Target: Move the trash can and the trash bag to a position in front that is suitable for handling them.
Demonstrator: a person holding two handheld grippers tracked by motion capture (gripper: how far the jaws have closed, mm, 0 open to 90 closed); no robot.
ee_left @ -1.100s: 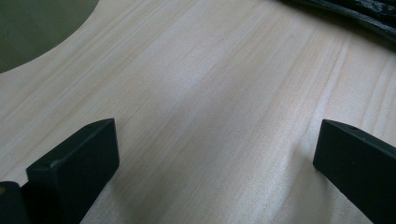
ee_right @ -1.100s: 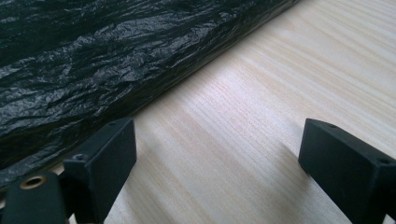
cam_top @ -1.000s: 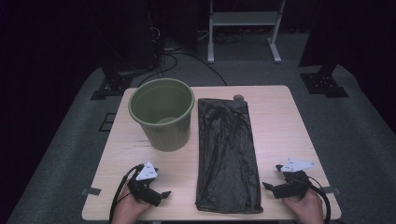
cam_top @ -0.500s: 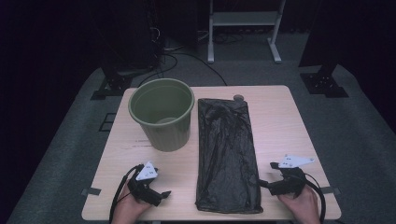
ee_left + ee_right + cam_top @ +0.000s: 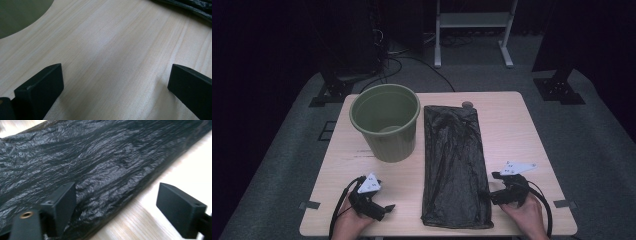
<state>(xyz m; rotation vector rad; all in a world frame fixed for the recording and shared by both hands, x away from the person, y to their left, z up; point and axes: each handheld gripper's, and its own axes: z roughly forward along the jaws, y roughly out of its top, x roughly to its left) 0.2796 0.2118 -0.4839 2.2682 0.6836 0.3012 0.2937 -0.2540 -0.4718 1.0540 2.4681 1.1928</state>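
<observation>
Right gripper: wide, just narrowing, straddling black bag edge, unclamped | left gripper: wide, empty | green bucket: upright beside bag

Light wooden table, bare grain at the edges. Green plastic bin upright on its far left part, open mouth up. Small round dark object near the far edge. Grey carpet around; white metal stand beyond, black cables beside it.
</observation>
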